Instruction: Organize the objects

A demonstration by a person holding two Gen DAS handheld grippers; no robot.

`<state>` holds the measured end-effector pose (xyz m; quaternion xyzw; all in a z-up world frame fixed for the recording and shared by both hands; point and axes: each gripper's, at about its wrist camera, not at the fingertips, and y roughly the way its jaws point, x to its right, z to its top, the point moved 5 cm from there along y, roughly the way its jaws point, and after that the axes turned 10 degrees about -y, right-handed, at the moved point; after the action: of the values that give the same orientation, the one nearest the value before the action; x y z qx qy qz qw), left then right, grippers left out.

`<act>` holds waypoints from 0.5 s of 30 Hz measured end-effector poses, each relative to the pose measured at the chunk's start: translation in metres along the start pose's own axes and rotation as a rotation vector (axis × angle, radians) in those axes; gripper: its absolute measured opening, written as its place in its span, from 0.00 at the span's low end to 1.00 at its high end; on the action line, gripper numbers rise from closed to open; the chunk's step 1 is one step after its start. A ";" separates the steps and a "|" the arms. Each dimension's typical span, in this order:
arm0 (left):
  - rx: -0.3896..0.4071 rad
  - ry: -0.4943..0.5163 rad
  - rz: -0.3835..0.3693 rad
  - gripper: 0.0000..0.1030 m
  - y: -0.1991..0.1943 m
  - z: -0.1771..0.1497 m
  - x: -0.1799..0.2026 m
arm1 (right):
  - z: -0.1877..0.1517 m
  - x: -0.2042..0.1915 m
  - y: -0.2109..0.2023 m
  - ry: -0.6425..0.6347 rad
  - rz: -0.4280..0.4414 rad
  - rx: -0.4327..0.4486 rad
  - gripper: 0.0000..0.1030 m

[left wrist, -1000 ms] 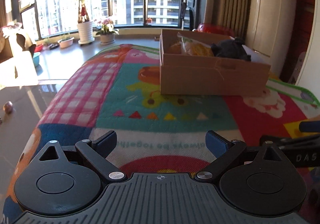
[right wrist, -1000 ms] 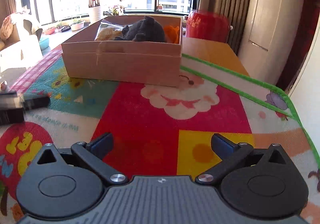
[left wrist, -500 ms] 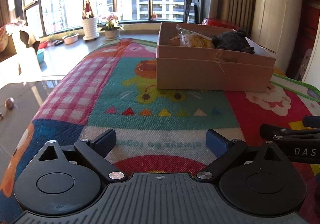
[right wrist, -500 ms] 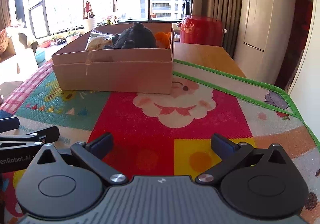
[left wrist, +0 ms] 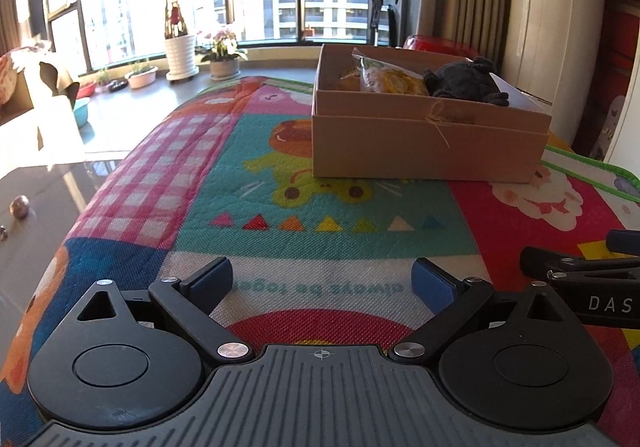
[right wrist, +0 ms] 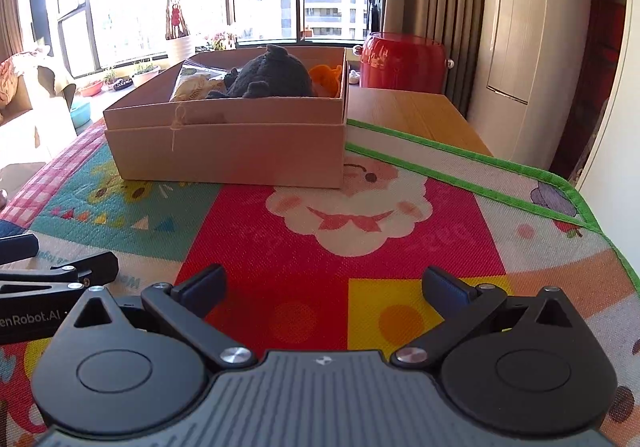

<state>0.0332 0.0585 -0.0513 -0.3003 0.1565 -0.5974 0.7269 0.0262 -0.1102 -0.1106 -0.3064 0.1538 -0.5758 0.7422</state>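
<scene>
Ahead of both empty, spread jaws sits the cardboard box (right wrist: pixel 232 143) — long side facing me, right gripper (right wrist: pixel 324 283) nearer than left gripper (left wrist: pixel 322 279).

A cardboard box (right wrist: pixel 228 151) sits on the play mat (right wrist: pixel 360 247); inside it a plush toy (right wrist: pixel 272 77) lies right of a snack bag (right wrist: pixel 192 85).

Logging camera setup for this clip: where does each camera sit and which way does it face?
Left wrist: on the left gripper, open, facing along the play mat to the cardboard box; the right gripper's side shows at right.
Right wrist: on the right gripper, open, facing the box; the left gripper's side shows at left.
Shared: box, grey plush, mat, windows.
</scene>
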 end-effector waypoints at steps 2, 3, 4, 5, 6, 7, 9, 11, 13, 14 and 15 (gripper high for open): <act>0.000 0.001 0.001 0.96 0.000 0.000 0.001 | 0.000 0.000 0.000 0.000 0.000 0.000 1.00; 0.000 0.002 0.001 0.96 0.000 0.000 0.001 | 0.000 0.000 0.000 0.000 0.000 0.000 1.00; 0.000 0.000 0.000 0.96 -0.001 0.001 -0.003 | 0.000 0.000 0.000 0.000 0.000 0.000 1.00; 0.000 0.000 -0.001 0.96 -0.001 0.001 -0.003 | 0.000 0.000 0.000 0.000 0.000 0.000 1.00; 0.000 0.001 0.000 0.96 -0.001 0.001 -0.003 | 0.000 0.000 0.000 0.000 0.000 0.000 1.00; 0.000 0.001 0.000 0.96 -0.001 0.001 -0.003 | 0.000 0.000 0.000 0.000 0.000 0.000 1.00; 0.000 0.001 0.000 0.96 -0.001 0.001 -0.003 | 0.000 0.000 0.000 0.000 0.000 0.000 1.00; 0.000 0.002 0.001 0.96 -0.001 0.001 -0.002 | 0.000 0.000 0.000 0.000 0.000 0.000 1.00; 0.000 0.001 0.000 0.96 -0.001 0.001 -0.003 | 0.000 0.000 0.000 0.000 0.000 0.000 1.00; 0.000 0.002 0.000 0.96 -0.001 0.001 -0.003 | 0.000 0.000 0.000 0.000 0.000 0.000 1.00; 0.000 0.002 0.001 0.96 -0.001 0.001 -0.003 | 0.000 0.000 0.000 0.000 0.000 0.000 1.00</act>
<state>0.0326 0.0611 -0.0504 -0.2997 0.1571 -0.5975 0.7270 0.0262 -0.1102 -0.1105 -0.3064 0.1538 -0.5758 0.7423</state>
